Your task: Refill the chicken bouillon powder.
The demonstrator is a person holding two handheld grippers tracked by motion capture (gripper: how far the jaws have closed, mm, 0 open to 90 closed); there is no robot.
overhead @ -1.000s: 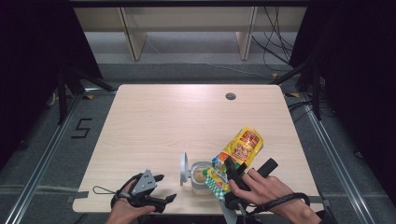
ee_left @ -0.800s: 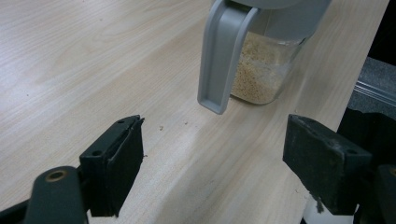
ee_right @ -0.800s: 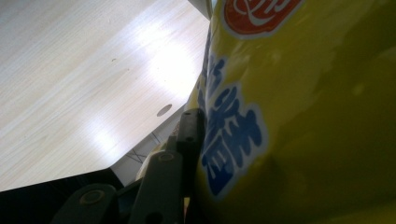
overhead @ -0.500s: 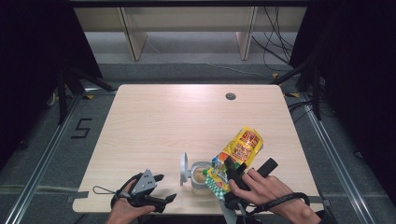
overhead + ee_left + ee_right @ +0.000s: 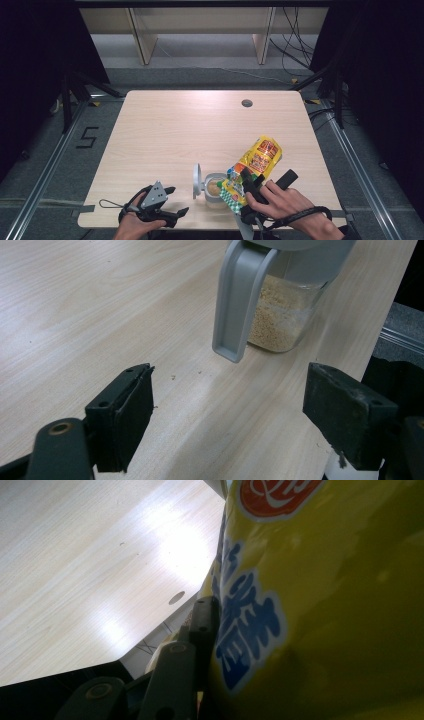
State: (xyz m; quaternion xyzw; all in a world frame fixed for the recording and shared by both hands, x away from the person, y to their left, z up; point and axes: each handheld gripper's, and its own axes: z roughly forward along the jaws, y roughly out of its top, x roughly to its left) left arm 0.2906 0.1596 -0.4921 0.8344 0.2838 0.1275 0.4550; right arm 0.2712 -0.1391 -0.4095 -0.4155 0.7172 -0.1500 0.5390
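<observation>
A yellow snack bag [image 5: 260, 157] is tilted low over a small clear container [image 5: 215, 189] near the table's front edge, its lower end above the container's mouth. My right gripper [image 5: 266, 179] is shut on the bag. In the right gripper view the bag [image 5: 325, 605] presses against one black jaw. The container [image 5: 280, 315] holds beige granules, and its grey lid [image 5: 240, 300] stands flipped open on its left side. My left gripper [image 5: 177, 201] rests at the front edge, left of the container. Its jaws stand wide apart with nothing between them; it is open [image 5: 235, 410].
The wooden table [image 5: 190, 130] has a round cable hole [image 5: 246, 103] at the back right. A few crumbs lie on the wood [image 5: 175, 376] near the container. Dark floor, rails and a shelf frame [image 5: 200, 30] surround the table.
</observation>
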